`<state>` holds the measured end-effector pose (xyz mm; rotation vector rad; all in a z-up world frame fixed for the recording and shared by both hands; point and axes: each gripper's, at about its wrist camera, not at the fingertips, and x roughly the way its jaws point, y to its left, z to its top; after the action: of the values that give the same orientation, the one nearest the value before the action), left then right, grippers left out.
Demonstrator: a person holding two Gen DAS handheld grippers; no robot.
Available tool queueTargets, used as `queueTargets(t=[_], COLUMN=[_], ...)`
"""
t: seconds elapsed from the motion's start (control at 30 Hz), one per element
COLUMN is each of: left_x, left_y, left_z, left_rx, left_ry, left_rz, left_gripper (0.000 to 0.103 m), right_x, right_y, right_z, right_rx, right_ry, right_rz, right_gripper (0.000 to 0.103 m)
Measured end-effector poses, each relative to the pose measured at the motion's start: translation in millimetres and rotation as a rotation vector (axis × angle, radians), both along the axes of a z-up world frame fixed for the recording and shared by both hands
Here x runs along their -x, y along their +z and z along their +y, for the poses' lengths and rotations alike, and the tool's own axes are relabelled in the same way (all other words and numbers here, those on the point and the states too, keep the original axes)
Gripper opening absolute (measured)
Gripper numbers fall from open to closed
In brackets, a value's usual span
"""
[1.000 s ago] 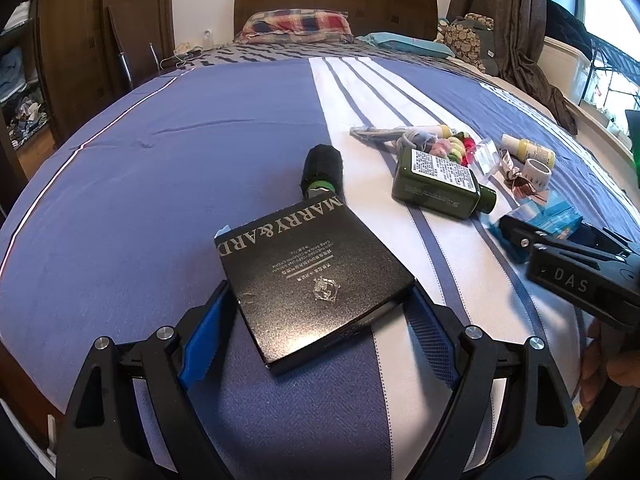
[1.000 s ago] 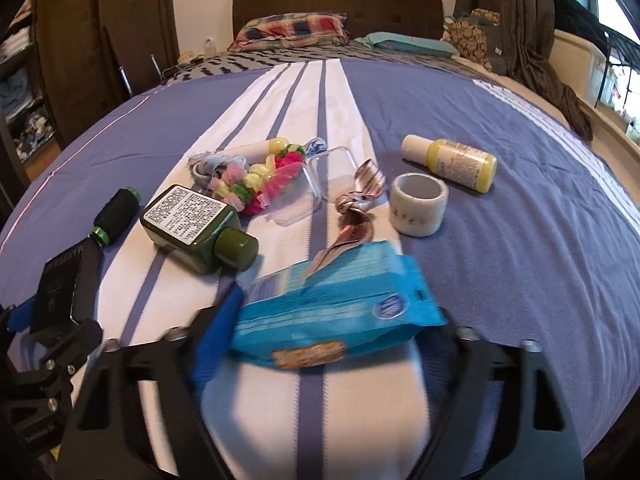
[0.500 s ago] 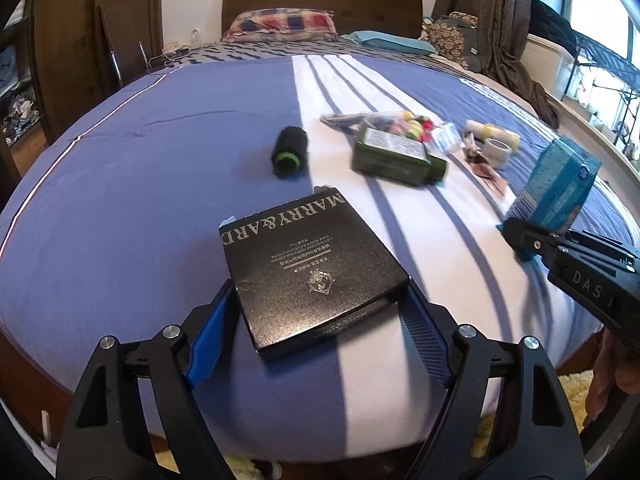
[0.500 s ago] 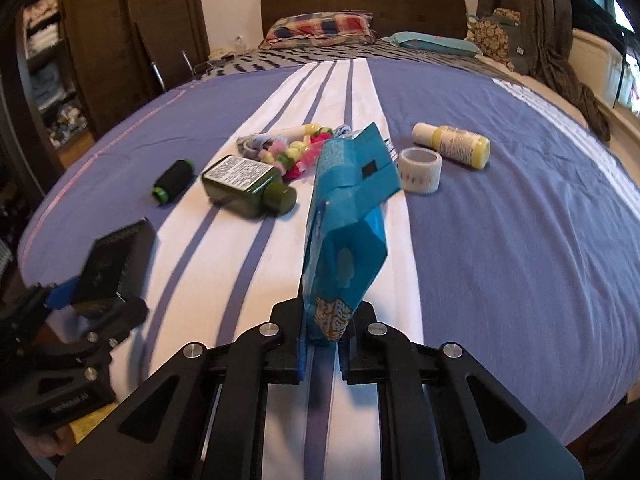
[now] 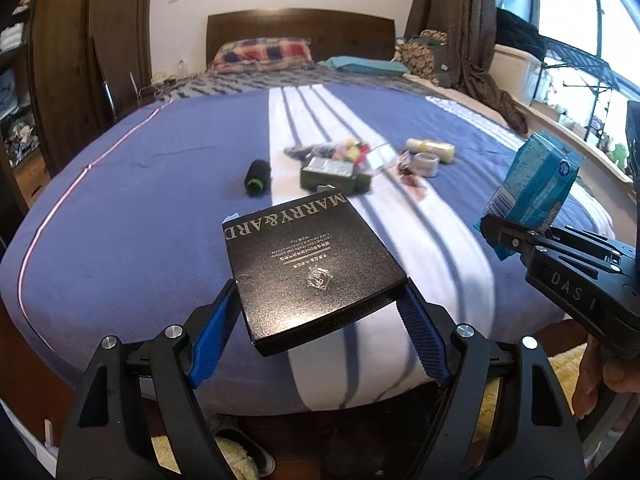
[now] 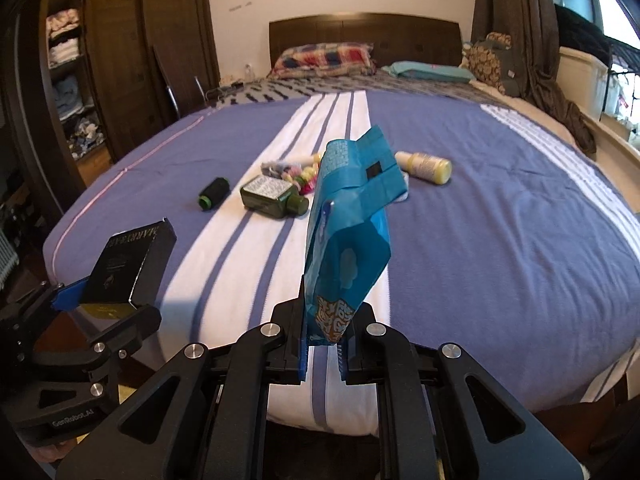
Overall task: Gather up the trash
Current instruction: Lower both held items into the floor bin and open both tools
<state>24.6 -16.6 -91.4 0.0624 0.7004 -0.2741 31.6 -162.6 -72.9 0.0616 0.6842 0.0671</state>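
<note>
A green bottle (image 6: 274, 197) lies on its side on the white stripe of the bed (image 6: 500, 248), cap toward the near right; what it holds cannot be told. A yellow bottle (image 6: 425, 166) lies on its side farther right on the blue cover. Left of the green bottle lies a black roll (image 6: 213, 193) with a green end. Behind the green bottle sits a heap of small coloured bits (image 5: 352, 152), with a clear plastic case (image 5: 378, 156) just beside it; the case's contents are too small to make out. A tape ring (image 5: 425, 159) rests near the yellow bottle.

The left gripper (image 5: 316, 316) holds a flat black box (image 5: 310, 270) lettered in silver. Its blue pads (image 5: 214, 320) press on the box's two side edges, jaws set wide, and the box is held above the near edge of the bed.

The right gripper (image 6: 323, 350) is clamped tight on the lower end of a blue wrapper (image 6: 346, 232), which stands upright out of the jaws, clear of the bed. A hand (image 5: 616, 368) shows at the near right, under that gripper's body.
</note>
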Motion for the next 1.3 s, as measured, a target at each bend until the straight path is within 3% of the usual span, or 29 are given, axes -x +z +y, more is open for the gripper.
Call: queueTargets(t=[0.27,0.6,0.87,1.3], left_x=[42,78,83,57], left_y=[24,-4,-66,-171], left_z=[3,7,6,-18], left_rx=[0.007,-0.013,-0.028,-0.036], left_ry=[-0.023,-0.052,-0.076,-0.177], left_rz=[-0.057,0.005,0.181,0.494], left_gripper=[0.075,0.075,0.075,0.075], right_x=[41,74,81,72], right_y=[20,-7,-60,-160], right_z=[-3,3,2,14], right_rx=[0.011,0.028,-0.003,-0.060], right_ry=[0.021,0.081,0.109,0.146], right_rz=[-0.056,0.018,0.169,0.452], right_gripper=[0.012,0.012,0.012,0.014])
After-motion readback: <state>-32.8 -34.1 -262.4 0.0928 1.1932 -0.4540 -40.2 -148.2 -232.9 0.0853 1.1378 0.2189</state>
